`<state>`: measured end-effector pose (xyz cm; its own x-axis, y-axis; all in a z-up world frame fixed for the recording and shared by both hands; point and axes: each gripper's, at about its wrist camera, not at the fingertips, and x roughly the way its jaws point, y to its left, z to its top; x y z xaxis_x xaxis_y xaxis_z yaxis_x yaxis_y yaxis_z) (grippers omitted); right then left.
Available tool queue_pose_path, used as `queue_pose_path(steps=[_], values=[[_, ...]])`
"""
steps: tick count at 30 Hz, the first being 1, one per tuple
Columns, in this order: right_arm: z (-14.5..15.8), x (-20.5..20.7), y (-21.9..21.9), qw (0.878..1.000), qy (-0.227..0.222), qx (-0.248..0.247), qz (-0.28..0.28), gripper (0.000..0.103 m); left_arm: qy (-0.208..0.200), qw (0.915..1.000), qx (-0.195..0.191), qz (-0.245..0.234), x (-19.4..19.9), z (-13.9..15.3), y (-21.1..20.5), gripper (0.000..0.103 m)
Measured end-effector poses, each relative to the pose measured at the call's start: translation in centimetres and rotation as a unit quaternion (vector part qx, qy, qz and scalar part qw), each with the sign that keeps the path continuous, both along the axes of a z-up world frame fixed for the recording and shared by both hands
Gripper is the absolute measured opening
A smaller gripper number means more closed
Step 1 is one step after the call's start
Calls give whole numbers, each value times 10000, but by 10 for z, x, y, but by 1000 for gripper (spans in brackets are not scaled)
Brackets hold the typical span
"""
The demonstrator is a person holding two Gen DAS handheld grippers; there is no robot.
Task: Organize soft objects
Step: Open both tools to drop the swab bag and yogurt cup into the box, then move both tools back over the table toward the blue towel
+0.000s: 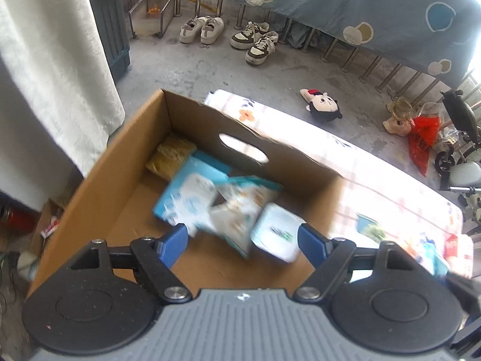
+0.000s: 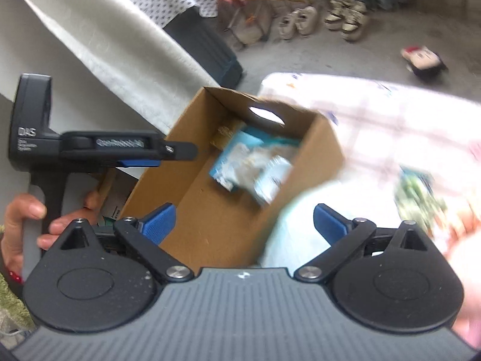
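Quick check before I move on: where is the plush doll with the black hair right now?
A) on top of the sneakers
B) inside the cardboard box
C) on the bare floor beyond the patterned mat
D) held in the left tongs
C: the plush doll lies alone on the grey floor past the patterned mat, outside the cardboard box; the left tongs are open and hold nothing.

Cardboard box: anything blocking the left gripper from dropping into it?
Nothing visible does. The left gripper hangs open over the cardboard box, whose top is open. Soft packs already cover the far part of its floor; the near floor is bare.
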<state>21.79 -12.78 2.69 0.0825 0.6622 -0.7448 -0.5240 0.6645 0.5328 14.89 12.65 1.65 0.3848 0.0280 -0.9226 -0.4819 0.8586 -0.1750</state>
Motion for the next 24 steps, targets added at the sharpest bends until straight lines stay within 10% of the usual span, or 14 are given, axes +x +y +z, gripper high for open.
queue_pose_path(steps=[15, 24], values=[[-20, -63, -266, 9740, 305, -955, -2034, 102, -84, 9939, -249, -1074, 4, 25, -193, 90], [-77, -54, -356, 9391, 716, -213, -3355, 101, -1, 9818, -763, -1742, 47, -8, -308, 75]])
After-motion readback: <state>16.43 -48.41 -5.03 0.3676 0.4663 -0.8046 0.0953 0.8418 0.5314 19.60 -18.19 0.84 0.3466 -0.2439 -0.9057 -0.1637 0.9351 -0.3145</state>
